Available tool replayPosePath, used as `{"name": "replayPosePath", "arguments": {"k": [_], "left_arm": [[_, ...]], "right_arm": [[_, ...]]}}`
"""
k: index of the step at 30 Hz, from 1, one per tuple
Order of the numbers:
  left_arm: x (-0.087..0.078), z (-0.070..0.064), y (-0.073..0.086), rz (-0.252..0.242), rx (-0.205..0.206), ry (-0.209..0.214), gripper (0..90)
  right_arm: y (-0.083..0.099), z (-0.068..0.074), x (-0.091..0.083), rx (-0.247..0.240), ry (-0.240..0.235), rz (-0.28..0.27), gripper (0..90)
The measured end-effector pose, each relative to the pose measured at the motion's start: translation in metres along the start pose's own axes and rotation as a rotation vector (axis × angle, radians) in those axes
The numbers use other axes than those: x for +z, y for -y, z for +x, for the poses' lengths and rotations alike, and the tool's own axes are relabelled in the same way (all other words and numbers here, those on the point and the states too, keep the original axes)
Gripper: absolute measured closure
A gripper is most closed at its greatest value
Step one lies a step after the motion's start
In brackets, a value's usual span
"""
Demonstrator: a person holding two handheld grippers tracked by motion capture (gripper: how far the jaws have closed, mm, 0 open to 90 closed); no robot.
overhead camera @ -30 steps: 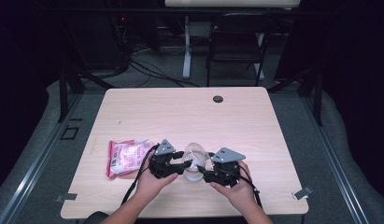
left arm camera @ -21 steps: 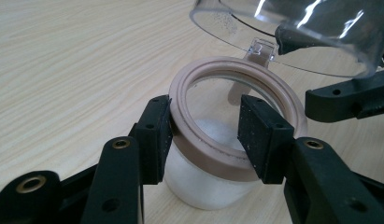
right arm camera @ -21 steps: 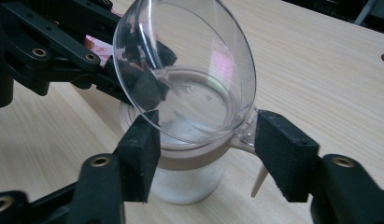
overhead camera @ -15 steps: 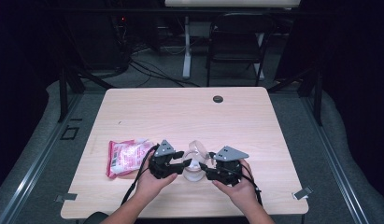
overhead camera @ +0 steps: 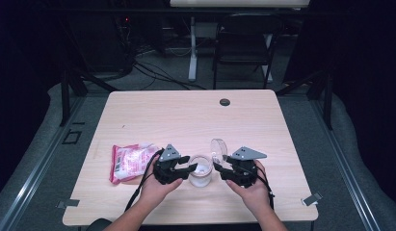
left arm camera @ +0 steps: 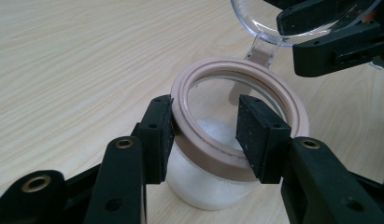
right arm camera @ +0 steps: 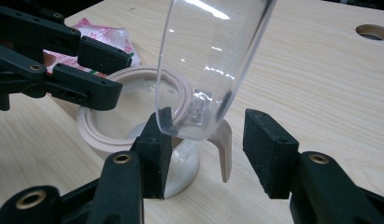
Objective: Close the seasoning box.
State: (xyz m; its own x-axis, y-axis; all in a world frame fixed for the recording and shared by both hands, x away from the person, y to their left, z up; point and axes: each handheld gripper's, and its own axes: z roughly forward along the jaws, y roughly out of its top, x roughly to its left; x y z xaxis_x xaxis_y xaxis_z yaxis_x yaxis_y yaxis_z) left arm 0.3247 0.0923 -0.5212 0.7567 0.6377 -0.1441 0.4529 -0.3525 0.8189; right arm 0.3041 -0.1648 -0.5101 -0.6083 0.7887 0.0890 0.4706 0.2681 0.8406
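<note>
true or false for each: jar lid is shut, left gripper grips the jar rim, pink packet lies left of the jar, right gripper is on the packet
1. The jar lid is shut. False: it stands swung open.
2. The left gripper clamps the jar's rim. True.
3. The pink packet lies left of the jar. True.
4. The right gripper rests on the packet. False: its jaws stand open around the lid's edge.

High view looks down; both close tool views share the jar (left arm camera: 227,144) (opposite sides).
</note>
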Motion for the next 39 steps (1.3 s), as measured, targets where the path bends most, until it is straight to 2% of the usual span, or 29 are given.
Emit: {"name": "replayPosePath", "arguments": {"k": [4,7,11,19,22,26,37,39], "left_arm": [[0.000,0.000,0.000,0.000,0.003,-0.002,56.2],[0.000,0.000,0.000,-0.001,0.001,-0.001,56.1],[-0.003,0.000,-0.001,0.005,-0.002,0.003,55.7],[-0.011,0.002,-0.001,-0.010,-0.009,-0.018,53.9],[-0.018,0.003,0.000,-0.013,-0.003,-0.036,53.9],[-0.029,0.007,0.003,-0.031,-0.016,-0.064,52.9],[-0.063,0.023,0.020,-0.069,-0.094,-0.149,51.2],[-0.069,0.027,0.024,-0.072,-0.110,-0.172,50.9]], "right_arm": [[0.001,0.003,0.002,-0.020,0.012,0.006,56.3],[0.000,0.004,0.002,-0.003,-0.006,0.017,60.8],[0.000,0.005,0.002,0.011,-0.009,0.003,63.5],[-0.003,0.000,0.003,0.023,-0.029,0.029,69.9],[-0.005,-0.005,0.006,0.051,-0.053,0.027,72.1],[-0.009,-0.012,0.012,0.072,-0.076,0.028,73.2],[-0.025,-0.035,0.030,0.117,-0.154,0.039,74.3],[-0.028,-0.037,0.034,0.119,-0.156,0.037,74.6]]}}
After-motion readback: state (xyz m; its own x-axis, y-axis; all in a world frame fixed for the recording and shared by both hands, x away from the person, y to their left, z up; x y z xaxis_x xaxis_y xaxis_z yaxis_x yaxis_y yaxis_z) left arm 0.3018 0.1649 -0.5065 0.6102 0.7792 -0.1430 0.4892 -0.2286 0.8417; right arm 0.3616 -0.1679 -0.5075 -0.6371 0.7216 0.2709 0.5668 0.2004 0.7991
